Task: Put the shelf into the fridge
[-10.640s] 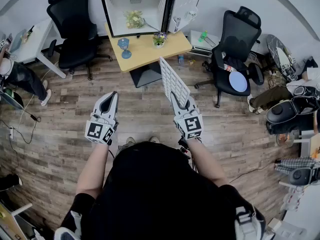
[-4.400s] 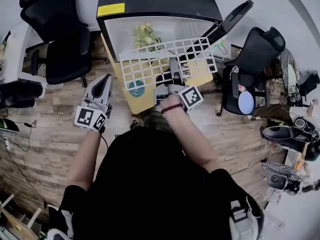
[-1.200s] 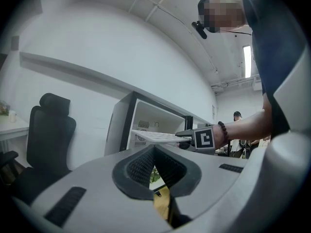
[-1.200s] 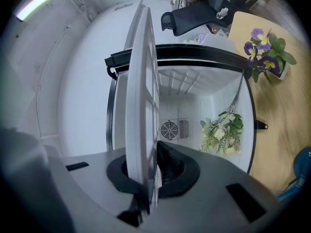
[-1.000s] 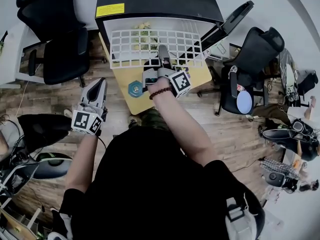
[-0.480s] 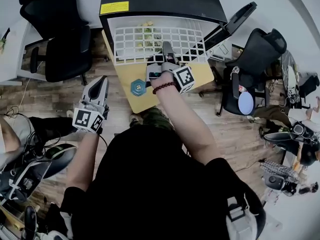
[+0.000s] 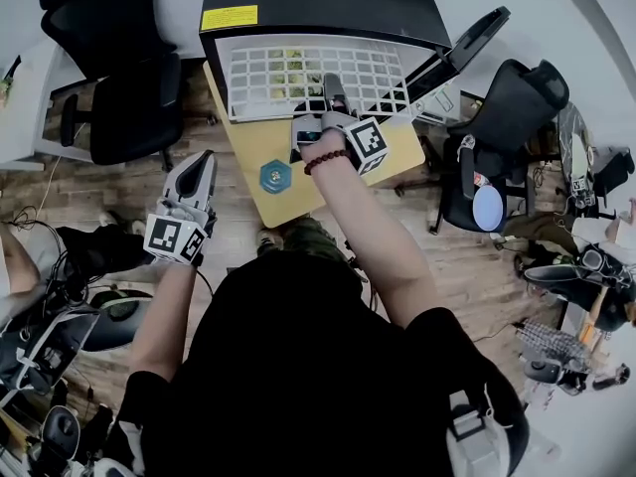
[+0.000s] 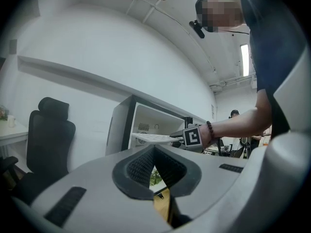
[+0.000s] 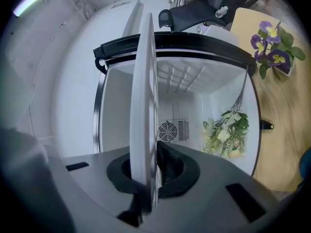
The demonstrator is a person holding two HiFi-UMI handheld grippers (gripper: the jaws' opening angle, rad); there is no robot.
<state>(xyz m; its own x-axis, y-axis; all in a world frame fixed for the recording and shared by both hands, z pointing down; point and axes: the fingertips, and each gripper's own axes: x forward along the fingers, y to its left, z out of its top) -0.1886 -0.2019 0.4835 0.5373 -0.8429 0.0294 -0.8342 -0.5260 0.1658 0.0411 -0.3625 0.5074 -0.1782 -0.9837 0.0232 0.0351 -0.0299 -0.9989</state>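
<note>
The white grid shelf (image 7: 308, 71) lies flat, its far part inside the open black fridge (image 7: 318, 3). My right gripper (image 7: 332, 97) is shut on the shelf's near edge, at the fridge's mouth. In the right gripper view the shelf (image 9: 144, 106) stands edge-on between the jaws of the right gripper (image 9: 151, 164), pointing into the white fridge (image 9: 175, 47). My left gripper (image 7: 206, 159) hangs left of the table, apart from the shelf, shut and holding nothing. In the left gripper view, past the left gripper (image 8: 154, 152), the shelf (image 8: 153, 138) enters the fridge (image 8: 146, 123).
A bunch of pale flowers (image 9: 226, 130) lies inside the fridge below the shelf. The fridge stands on a wooden table (image 7: 248, 147) with a blue object (image 7: 275, 176) and a purple flower pot (image 9: 274, 50). The fridge door (image 7: 475, 36) hangs open at right. Office chairs (image 7: 119, 78) (image 7: 507, 117) stand on both sides.
The right gripper has pushed the shelf further into the fridge, so less of the grid sticks out over the table. The left gripper has barely moved.
</note>
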